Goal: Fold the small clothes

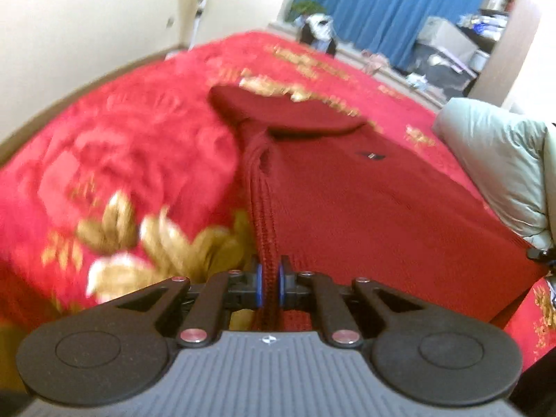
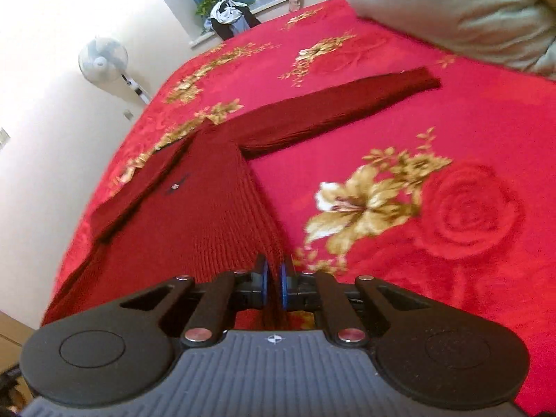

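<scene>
Now each gripper, left (image 1: 270, 279) and right (image 2: 274, 279), clamps the sweater's (image 2: 194, 208) hem.

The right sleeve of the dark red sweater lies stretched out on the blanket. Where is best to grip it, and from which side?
Probably at the cuff of the sleeve, coming from beyond its free end: the end lies flat, straight and uncovered on the blanket, so it would swing over the sweater body.
</scene>
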